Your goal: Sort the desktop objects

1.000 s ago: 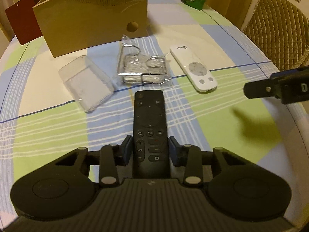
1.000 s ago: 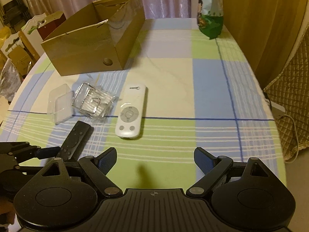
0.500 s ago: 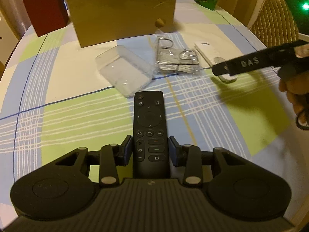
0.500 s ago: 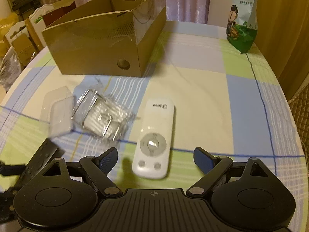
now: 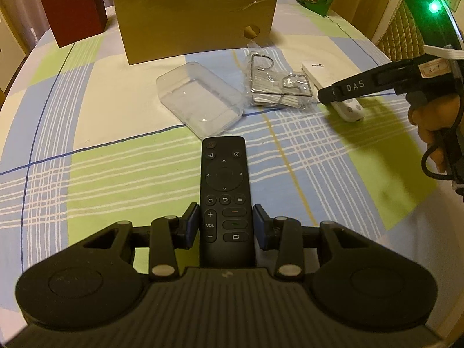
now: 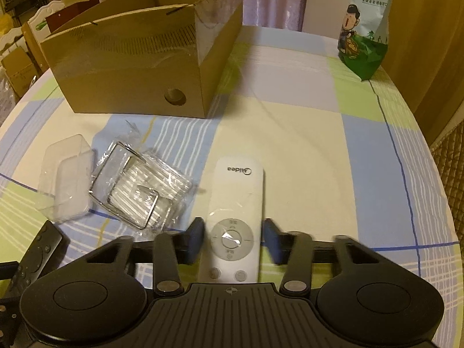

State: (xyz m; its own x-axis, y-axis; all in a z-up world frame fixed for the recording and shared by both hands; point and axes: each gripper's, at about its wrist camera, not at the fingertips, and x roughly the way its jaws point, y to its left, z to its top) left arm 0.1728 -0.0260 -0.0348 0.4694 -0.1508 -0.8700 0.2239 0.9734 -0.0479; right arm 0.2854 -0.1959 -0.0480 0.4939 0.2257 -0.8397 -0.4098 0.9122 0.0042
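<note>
In the left wrist view, the black remote (image 5: 225, 200) is clamped between the pads of the left gripper (image 5: 225, 226), which press its two long sides near the volume keys. Its button face is turned up and its far end points toward the clear box (image 5: 200, 103), which lies on the checked cloth (image 5: 95, 171) just beyond. A bagged wire rack (image 5: 277, 87) is seen just to the right of the clear box, and the carton (image 5: 194, 11) stands behind both. At the right edge, the right gripper (image 5: 343, 91) is held by a hand (image 5: 432, 121) and is lowered over the white remote (image 5: 330, 85), whose near end shows below one finger.

In the right wrist view, the white remote (image 6: 236, 220) lies flat on the cloth (image 6: 304, 150) between the fingers of the right gripper (image 6: 234, 239). The pads stand at its two sides near the round dial; whether they are touching it cannot be told, since that part is blurred. The wire rack (image 6: 136, 185) and the clear box (image 6: 68, 177) lie to its left, the carton (image 6: 145, 58) stands open behind, and a snack bag (image 6: 366, 29) stands at the far right. A corner of the black remote (image 6: 36, 255) shows at the lower left.
</note>
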